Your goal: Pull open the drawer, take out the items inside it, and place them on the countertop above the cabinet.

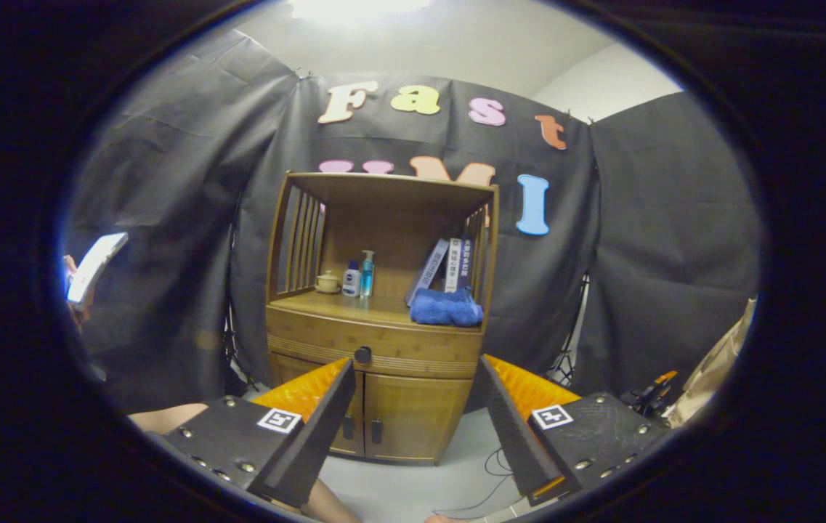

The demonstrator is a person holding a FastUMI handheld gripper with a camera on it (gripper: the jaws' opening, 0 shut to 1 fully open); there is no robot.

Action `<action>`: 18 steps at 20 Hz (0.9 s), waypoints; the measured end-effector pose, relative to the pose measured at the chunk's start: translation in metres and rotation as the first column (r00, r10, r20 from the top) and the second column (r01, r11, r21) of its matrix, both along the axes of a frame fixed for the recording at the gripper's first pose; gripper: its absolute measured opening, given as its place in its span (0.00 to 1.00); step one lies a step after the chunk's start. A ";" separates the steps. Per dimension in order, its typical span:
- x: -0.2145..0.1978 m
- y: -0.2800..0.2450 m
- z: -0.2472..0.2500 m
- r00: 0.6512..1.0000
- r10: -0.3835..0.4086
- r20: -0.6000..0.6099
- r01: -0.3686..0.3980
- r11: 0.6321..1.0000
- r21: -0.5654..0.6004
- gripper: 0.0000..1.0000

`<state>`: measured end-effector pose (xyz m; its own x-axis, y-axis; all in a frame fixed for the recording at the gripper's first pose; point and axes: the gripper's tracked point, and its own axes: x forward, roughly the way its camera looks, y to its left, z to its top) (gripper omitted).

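Note:
A wooden cabinet [383,327] stands ahead against the booth wall. Its drawer [376,347] is closed, with a dark round knob [362,354] on its front, seen between my fingers and well beyond them. Above the drawer is the countertop [354,306], roofed by an open shelf frame. My gripper [416,388] is open, its fingers spread wide with nothing between them, and it is still some distance from the cabinet. What lies inside the drawer is hidden.
On the countertop sit a small lidded pot [327,282], two bottles [359,276], leaning books [447,267] and a folded blue towel [446,306]. Two lower doors [383,418] are shut. A hand holds a phone [95,267] at left. Cables [489,479] lie on the floor.

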<state>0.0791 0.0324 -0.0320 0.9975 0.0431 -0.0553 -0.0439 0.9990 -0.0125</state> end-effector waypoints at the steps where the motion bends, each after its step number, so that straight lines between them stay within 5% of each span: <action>1: 0.013 0.007 0.000 1.000 0.013 0.005 -0.013 1.000 0.004 0.99; 9: 0.145 0.049 -0.026 0.997 0.072 0.021 -0.072 0.997 0.005 0.99; 18: 0.256 0.105 -0.125 0.990 0.103 -0.101 -0.099 0.994 0.046 0.99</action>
